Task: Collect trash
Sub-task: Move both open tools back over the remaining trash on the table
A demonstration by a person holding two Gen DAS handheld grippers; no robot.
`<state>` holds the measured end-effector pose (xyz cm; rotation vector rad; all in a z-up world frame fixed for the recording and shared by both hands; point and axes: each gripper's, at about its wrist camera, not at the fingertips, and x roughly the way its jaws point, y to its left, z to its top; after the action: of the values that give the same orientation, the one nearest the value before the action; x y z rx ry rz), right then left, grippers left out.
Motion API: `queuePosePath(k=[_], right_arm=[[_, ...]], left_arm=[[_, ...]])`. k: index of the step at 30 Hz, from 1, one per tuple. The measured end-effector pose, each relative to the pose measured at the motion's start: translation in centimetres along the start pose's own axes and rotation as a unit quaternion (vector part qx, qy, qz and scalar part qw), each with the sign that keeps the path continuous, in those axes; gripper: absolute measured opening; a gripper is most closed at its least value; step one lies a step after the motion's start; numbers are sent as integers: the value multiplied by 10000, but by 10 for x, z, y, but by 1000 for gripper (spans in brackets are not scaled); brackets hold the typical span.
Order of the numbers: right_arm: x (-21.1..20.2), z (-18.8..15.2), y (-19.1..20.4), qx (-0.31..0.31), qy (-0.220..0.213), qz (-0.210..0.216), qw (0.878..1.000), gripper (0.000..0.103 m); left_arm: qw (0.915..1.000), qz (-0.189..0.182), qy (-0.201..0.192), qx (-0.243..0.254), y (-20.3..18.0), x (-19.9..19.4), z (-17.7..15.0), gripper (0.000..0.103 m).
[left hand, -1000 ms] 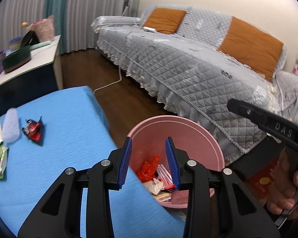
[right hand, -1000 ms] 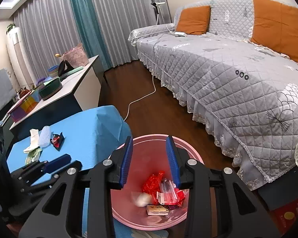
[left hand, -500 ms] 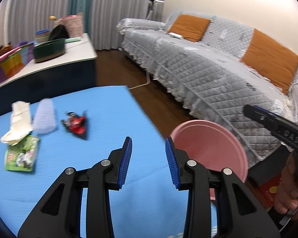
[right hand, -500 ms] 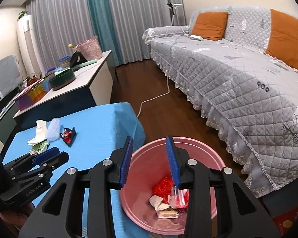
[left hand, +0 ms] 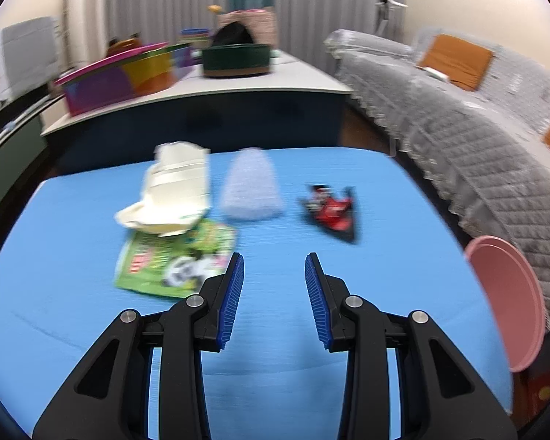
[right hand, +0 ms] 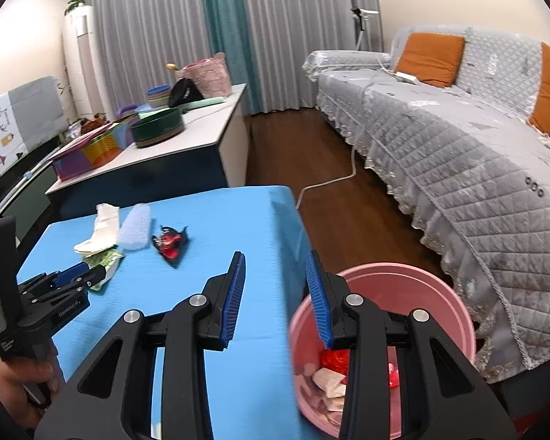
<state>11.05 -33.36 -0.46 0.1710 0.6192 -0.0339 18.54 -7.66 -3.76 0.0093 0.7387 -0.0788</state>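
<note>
- Left wrist view: the left claw (left hand: 274, 293) hangs over the blue tabletop (left hand: 403, 256), its blue-padded jaws parted with nothing between them.
- Beyond it lies the trash: a green snack wrapper (left hand: 165, 260) nearest, on the left, with its near corner just behind the left jaw.
- A crumpled cream paper (left hand: 172, 190) overlaps the wrapper's far edge; a pale fluffy piece (left hand: 251, 187) lies just right of the paper.
- A red-and-black wrapper (left hand: 333, 211) lies apart on the right, farther than the jaw tips.
- The pink bin (left hand: 509, 304) shows only its rim at the right, off the tabletop's edge, in front of the grey sofa (left hand: 476, 128).
- This view is blurred.
- Right wrist view: the right claw (right hand: 275, 297) has its jaws parted and holds nothing; its left jaw is over the tabletop (right hand: 238, 220), its right jaw over the pink bin (right hand: 440, 293).
- Inside the bin lie red and pale scraps (right hand: 332, 374).
- The left claw (right hand: 77, 275) sits at the near left, held by a hand (right hand: 14, 385), its tips by the green snack wrapper (right hand: 106, 258).
- The cream paper (right hand: 101, 227), the fluffy piece (right hand: 135, 227) and the red-and-black wrapper (right hand: 170, 244) lie in a row across the far part of the tabletop.
</note>
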Motion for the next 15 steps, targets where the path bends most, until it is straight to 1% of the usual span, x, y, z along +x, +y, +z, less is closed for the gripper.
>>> queuePosePath(k=[4, 6, 8, 13, 15], right_arm=[[11, 0, 18, -105, 51, 162, 9998, 36], [17, -1, 26, -180, 76, 207, 9996, 36], [22, -1, 31, -239, 104, 243, 9994, 36], [34, -4, 38, -292, 213, 347, 9987, 36], [40, -6, 41, -313, 261, 382, 9984, 36]], left_arm=[[9995, 254, 104, -147, 21, 10, -3, 35], [9989, 371, 199, -187, 27, 17, -4, 37], [9984, 436, 292, -216, 30, 24, -6, 47], [9972, 580, 423, -193, 30, 39, -4, 58], [9971, 610, 423, -152, 29, 45, -2, 59]])
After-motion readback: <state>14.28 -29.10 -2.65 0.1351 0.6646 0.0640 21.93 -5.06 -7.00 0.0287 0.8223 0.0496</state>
